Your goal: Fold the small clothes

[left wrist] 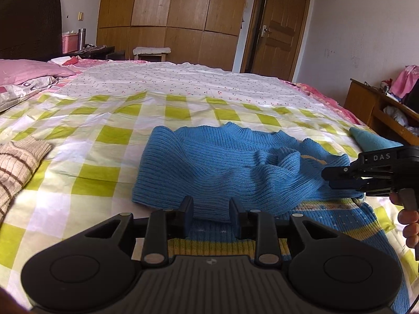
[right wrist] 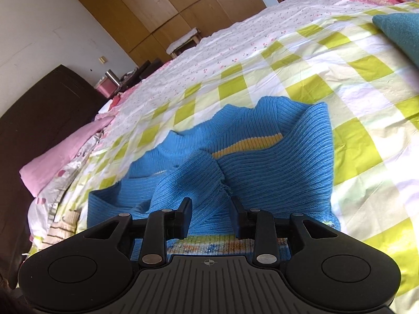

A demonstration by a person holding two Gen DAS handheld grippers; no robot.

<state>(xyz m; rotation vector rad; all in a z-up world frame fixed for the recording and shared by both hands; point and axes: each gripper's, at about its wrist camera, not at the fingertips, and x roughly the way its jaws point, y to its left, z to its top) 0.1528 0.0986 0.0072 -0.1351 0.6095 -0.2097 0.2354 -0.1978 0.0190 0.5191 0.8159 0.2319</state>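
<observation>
In the left wrist view, a blue sweater [left wrist: 222, 162] is seen lying on the checked bedspread [left wrist: 104, 136] near the bed's near edge, its sleeves already laid across the chest so that the bulk is gathered toward the middle. The left gripper [left wrist: 211, 213] is held low over the striped hem, its jaws parted with a fold of blue knit between them; the pads do not look pressed on the cloth, so it is judged open rather than gripping. At the right edge of the bed the right gripper [left wrist: 337, 179] is seen side-on by the folded sleeve, its jaws a little apart, a hand [left wrist: 408, 222] on its handle. A beige striped garment [left wrist: 18, 164] is left toward the bed's left edge, and a teal one [left wrist: 371, 140] toward the right. In the right wrist view, the right gripper [right wrist: 210, 214] is pointed down at the sweater [right wrist: 262, 162], jaws parted around a ridge of sleeve without clamping it. Both are probably placed at the hem so the lower half can be lifted over.
</observation>
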